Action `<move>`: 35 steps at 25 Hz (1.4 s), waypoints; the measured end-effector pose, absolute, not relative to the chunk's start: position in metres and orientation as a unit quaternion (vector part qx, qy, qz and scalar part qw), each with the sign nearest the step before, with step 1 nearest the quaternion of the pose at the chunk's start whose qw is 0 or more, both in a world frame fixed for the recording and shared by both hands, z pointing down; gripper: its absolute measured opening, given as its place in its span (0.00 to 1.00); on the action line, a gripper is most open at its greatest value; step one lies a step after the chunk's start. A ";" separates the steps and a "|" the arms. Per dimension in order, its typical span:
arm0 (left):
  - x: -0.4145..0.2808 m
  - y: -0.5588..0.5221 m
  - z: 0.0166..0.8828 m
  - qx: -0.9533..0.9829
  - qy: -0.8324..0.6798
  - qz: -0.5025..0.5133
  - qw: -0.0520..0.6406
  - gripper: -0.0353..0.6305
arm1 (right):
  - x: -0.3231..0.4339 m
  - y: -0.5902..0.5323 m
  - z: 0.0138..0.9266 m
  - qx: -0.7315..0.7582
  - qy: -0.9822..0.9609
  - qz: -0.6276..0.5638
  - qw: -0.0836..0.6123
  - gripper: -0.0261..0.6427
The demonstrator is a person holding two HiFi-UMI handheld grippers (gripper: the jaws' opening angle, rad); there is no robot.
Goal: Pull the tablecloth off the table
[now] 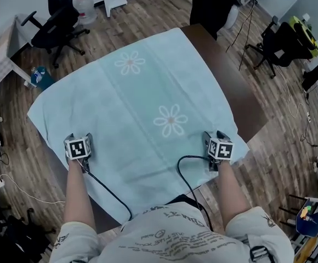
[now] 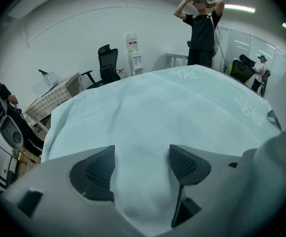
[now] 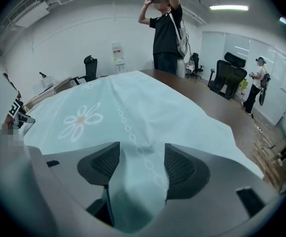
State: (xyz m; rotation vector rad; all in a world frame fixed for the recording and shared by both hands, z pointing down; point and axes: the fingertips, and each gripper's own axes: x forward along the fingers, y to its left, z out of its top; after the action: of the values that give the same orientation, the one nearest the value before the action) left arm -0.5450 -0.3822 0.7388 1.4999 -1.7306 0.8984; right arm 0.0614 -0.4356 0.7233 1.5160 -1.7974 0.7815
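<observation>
A pale blue tablecloth printed with white daisies covers most of a dark brown table and hangs over its near edge. My left gripper rests on the cloth's near left part. In the left gripper view its jaws stand wide, with a soft hump of tablecloth rising between the pads. My right gripper is at the cloth's near right corner. Its jaws are also wide apart, and a ridge of tablecloth runs between them. Bare table shows to its right.
A person in black stands at the table's far end. A black office chair and a water jug are at the far left, and more chairs at the right. Cables trail from both grippers toward me.
</observation>
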 end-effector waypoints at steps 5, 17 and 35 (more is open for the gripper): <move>-0.543 -0.383 0.744 0.588 -0.655 0.293 0.374 0.58 | 0.068 -0.437 0.738 0.569 -0.682 0.313 0.337 0.45; -0.502 -0.387 0.746 0.621 -0.624 0.315 0.355 0.08 | 0.054 -0.432 0.741 0.547 -0.685 0.320 0.360 0.25; -0.327 -0.357 0.671 0.789 -0.487 0.166 0.337 0.07 | -0.100 -0.372 0.693 0.396 -0.810 0.301 0.310 0.06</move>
State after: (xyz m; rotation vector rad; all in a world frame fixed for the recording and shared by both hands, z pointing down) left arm -0.3273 -0.3568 0.6709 2.0559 -1.2701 0.4325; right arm -0.1003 -0.3721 0.6930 1.0459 -2.1407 0.7950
